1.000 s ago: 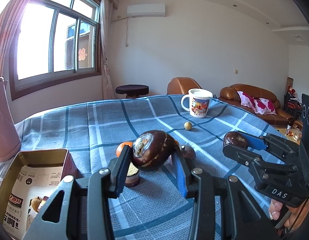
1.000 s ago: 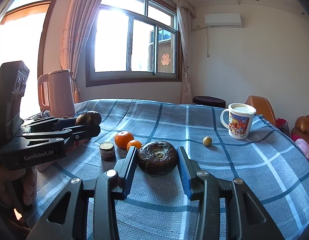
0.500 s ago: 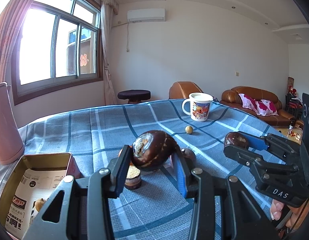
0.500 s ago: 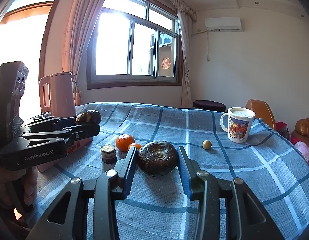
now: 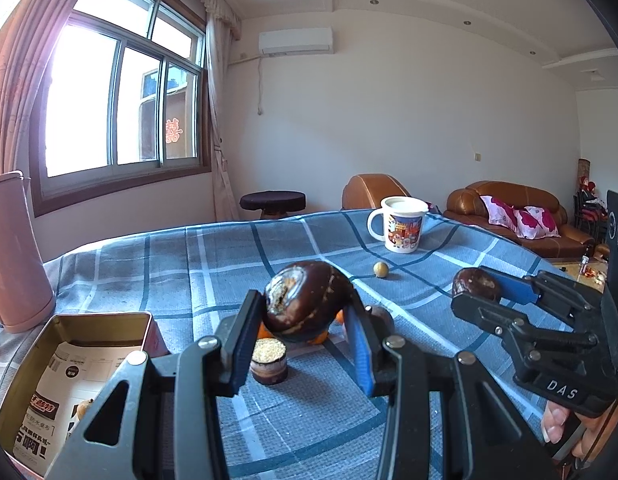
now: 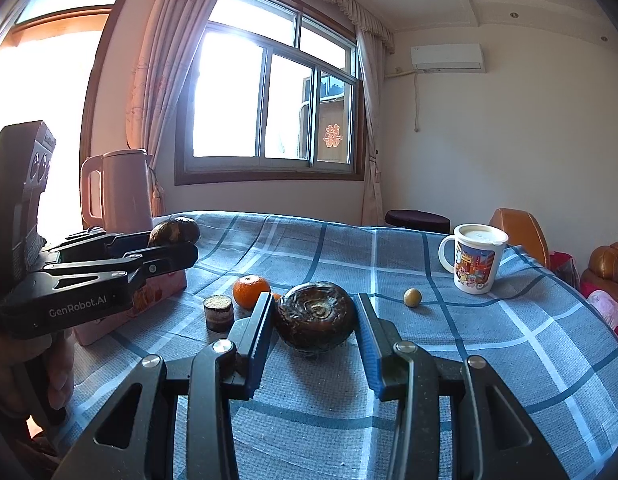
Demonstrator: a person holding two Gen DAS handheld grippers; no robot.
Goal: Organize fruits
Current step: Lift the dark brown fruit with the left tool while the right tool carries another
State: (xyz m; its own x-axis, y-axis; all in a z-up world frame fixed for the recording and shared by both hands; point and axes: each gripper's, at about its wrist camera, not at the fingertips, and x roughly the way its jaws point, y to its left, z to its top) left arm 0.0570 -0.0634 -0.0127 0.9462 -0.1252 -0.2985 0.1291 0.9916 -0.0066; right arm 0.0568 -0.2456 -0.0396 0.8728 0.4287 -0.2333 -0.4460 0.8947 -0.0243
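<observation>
Left wrist view, left to right: open gold tin [image 5: 65,344] at near left, paper liner and one small fruit already inside. Left gripper [image 5: 305,316] is clamped on a dark brown fruit [image 5: 307,300], held up off the blue plaid cloth [image 5: 189,264]. Under it: a small cut piece [image 5: 269,360] with a pale top, oranges mostly hidden behind the held fruit. Right gripper [image 5: 479,294] at the right is clamped on a second dark fruit [image 5: 475,283], also off the cloth. Mug [image 5: 401,224] and a small yellow fruit [image 5: 381,269] sit far right.

Right wrist view confirms it: that second dark fruit sits between the blue pads, both touching it, orange [image 6: 251,290] just behind left.

Step in hand, my read: carry the left fruit to the tin. Swing left and near, keep it high enough to clear the tin's rim, lower until it's inside the walls before spreading the fingers. It's round, so a drop from height could bounce or roll. Hold the right one steady, clear of the left's path.

Versus a second ago: both grips unchanged. Both cameras pitch up a bit, with more ceiling and the table lower in view. In the left view the oranges have gone mostly behind the held fruit.
</observation>
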